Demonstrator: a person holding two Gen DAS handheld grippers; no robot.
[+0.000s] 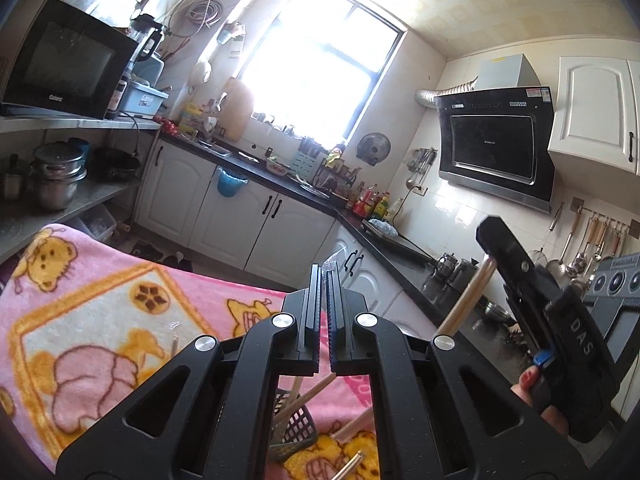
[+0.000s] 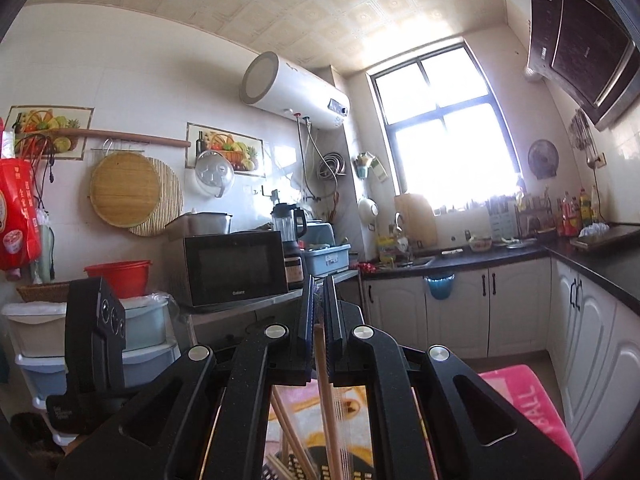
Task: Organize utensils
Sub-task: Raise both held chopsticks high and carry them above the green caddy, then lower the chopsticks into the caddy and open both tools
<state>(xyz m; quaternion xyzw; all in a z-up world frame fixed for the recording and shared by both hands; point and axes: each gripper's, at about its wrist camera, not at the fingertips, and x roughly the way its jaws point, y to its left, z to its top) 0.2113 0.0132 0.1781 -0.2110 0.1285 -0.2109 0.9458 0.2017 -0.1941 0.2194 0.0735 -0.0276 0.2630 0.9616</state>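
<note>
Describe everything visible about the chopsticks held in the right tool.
The chopsticks are a pale wooden pair, plain and straight. The right tool is shut on them near one end, and they slant down and to the left from it, clear of the pink blanket. Their lower ends hide behind the left tool.

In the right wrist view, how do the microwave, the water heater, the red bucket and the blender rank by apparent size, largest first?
1. Water heater and microwave: they look alike, so unranked.
2. Red bucket.
3. Blender.
Distances from the camera differ, so true sizes stay unsure.
</note>
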